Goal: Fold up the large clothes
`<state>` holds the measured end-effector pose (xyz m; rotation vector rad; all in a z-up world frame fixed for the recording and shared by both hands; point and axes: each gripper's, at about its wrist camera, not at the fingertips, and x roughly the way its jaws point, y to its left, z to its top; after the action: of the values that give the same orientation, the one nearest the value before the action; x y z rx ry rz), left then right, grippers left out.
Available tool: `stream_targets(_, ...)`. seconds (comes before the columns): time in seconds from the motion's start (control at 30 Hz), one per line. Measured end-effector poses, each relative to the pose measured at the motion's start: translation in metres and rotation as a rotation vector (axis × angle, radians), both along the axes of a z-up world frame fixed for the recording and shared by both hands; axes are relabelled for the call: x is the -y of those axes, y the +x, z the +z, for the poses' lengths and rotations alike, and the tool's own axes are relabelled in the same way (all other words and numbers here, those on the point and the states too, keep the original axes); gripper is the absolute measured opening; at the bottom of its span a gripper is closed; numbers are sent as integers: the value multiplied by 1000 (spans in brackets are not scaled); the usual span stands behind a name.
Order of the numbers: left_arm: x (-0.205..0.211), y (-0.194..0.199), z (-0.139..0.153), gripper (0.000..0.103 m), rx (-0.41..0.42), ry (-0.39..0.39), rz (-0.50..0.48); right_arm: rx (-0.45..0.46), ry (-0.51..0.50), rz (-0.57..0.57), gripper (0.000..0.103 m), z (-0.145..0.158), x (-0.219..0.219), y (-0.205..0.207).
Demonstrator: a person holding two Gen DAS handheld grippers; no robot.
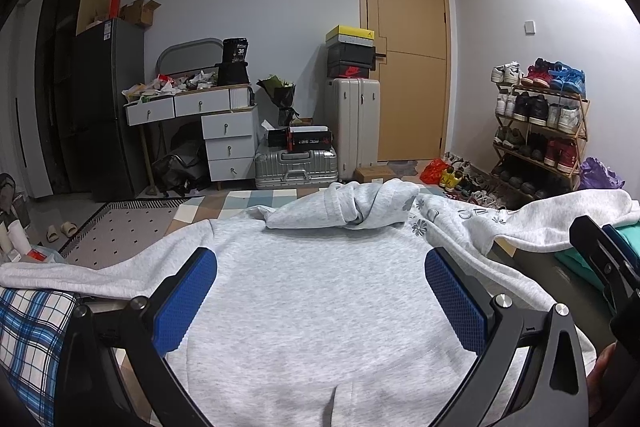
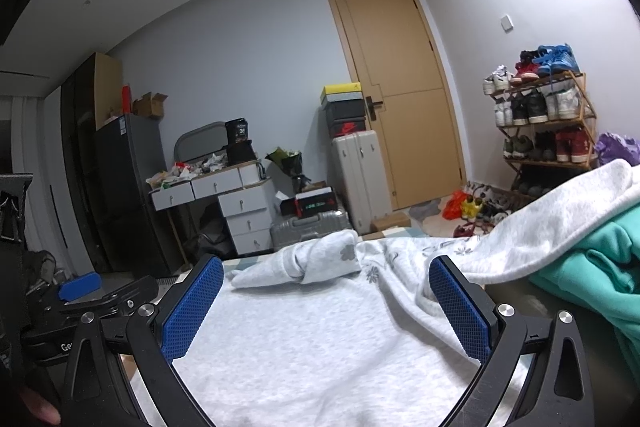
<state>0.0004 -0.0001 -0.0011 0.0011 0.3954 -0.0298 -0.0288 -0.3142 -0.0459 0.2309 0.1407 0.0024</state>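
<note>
A light grey hoodie (image 1: 320, 299) lies spread flat in front of me, its hood (image 1: 352, 205) bunched at the far end. One sleeve with a flower print (image 1: 520, 223) drapes off to the right. My left gripper (image 1: 320, 281) hovers over the hoodie's body, open, nothing between its blue pads (image 1: 184, 303). My right gripper (image 2: 326, 291) is also open above the same hoodie (image 2: 304, 355), its right finger (image 2: 460, 311) beside the folded-over sleeve (image 2: 540, 231). The right gripper's edge (image 1: 608, 259) shows at the far right of the left wrist view.
A teal garment (image 2: 592, 259) lies at the right, partly under the grey sleeve. A blue plaid cloth (image 1: 32, 339) is at the left. Beyond stand a drawer desk (image 1: 216, 131), suitcases (image 1: 352, 123), a door (image 1: 408, 51) and a shoe rack (image 1: 540, 131).
</note>
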Motion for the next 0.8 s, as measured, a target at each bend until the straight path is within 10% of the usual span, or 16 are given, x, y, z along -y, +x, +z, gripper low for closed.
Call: stream_targets(0.8,-1,0,-1,102,-10,3,-3,-9,-6,3,103,-2,-1,2)
